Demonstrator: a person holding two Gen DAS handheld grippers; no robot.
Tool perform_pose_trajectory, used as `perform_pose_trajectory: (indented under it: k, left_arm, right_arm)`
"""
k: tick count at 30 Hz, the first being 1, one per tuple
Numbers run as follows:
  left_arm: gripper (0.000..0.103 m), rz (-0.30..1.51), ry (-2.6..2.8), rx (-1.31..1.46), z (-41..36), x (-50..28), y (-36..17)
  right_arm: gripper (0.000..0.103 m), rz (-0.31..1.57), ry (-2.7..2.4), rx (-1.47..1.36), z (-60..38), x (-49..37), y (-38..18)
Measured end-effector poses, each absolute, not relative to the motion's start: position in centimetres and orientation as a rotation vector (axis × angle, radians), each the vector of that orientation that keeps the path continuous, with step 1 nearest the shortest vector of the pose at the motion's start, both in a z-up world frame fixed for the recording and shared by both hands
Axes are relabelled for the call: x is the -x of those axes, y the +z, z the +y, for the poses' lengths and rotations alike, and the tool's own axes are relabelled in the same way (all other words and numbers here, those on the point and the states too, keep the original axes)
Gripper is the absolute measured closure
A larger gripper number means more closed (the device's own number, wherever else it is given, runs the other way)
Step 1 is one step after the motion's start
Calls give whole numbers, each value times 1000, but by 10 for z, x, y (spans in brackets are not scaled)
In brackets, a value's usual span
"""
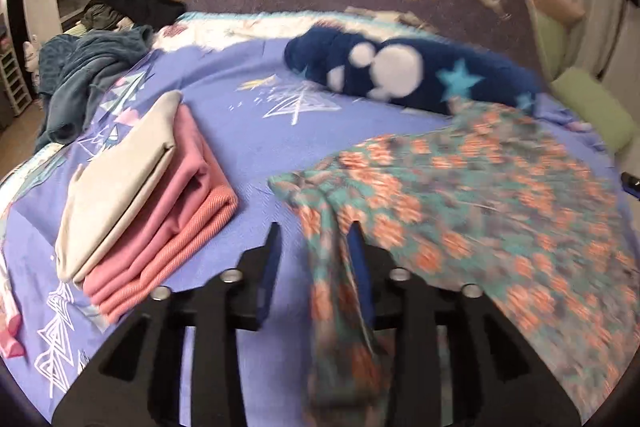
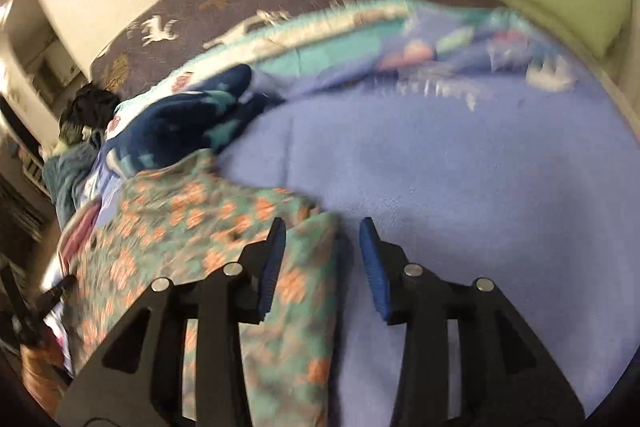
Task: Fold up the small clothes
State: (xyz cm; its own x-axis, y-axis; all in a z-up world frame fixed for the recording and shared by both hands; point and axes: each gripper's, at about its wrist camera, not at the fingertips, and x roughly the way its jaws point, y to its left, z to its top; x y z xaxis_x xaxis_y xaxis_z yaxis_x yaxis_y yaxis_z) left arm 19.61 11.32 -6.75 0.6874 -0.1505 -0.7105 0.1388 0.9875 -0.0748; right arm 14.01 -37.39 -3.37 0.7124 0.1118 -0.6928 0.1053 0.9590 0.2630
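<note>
We work over the bed [image 2: 460, 167], its lilac sheet soft and slightly napped, ahead of both grippers. The floral garment [image 1: 500, 195] lies spread ahead and to the right of the left gripper [image 1: 316, 247], thin, limp cloth in teal with orange blooms; one strip runs between its fingers. The jaws stand apart, so we judge it released or not yet closed, though blur hides any contact. The right gripper [image 2: 322, 243] is likewise unclenched, the garment's edge under its left finger. We should pinch matching corners, lift evenly and keep the hem taut. Left of the left gripper sits the folded stack [image 1: 148, 195], ribbed pink under smooth beige.
</note>
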Motion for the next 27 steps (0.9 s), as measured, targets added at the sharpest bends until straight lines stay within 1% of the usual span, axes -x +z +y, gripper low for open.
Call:
perform_pose_trajectory:
  k: [1,3,6,7,8,10,11,12,13,16,19,22,23,24,27]
  left_arm:
    - [63,778,-199,26,115,-185,-63]
    - [45,785,-236,5,115,-166,-67]
    - [44,883,-243,-41,109,-160,-99]
    - [44,869,-250,-23,112,-158,-96]
    - [44,882,-249,16,120,-158,-90]
    - [45,895,-237,59,128,-151,-84]
    - [47,898,-247,58,131,-146,-83]
    - [47,899,-263,46,132,-134,-82]
    - [47,902,-275,38,134,-124,-82]
    - [47,926,-318,58,140,-99,-85]
    - [46,951,-354,106,145,-72,-91]
    - [45,941,-376,59,142,-45,-93]
    - [43,938,-389,32,139,-35,-94]
    - [38,936,-396,15,137,-27,-94]
    - [35,924,-422,-38,133,-3,-95]
  right_arm:
    - [63,772,60,-246,-359,-124,-28]
    - [63,791,150,-204,-341,-103,-30]
    - [66,955,79,-72,-327,-88,-72]
    - [66,935,61,-27,-327,-83,-86]
    - [66,912,53,-33,-328,-77,-84]
    - [60,931,-30,-83,-333,-72,-76]
    - [58,919,-28,-149,-336,-64,-70]
    - [58,907,-5,-181,-337,-56,-66]
    - [58,898,11,-190,-337,-47,-63]
    - [52,879,-7,-146,-336,-14,-58]
    - [47,887,-9,-186,-342,7,-56]
    - [47,888,-10,-234,-347,30,-59]
    - [47,886,-3,-261,-348,41,-61]
    - [47,885,5,-282,-349,48,-62]
    - [47,889,27,-347,-353,70,-67]
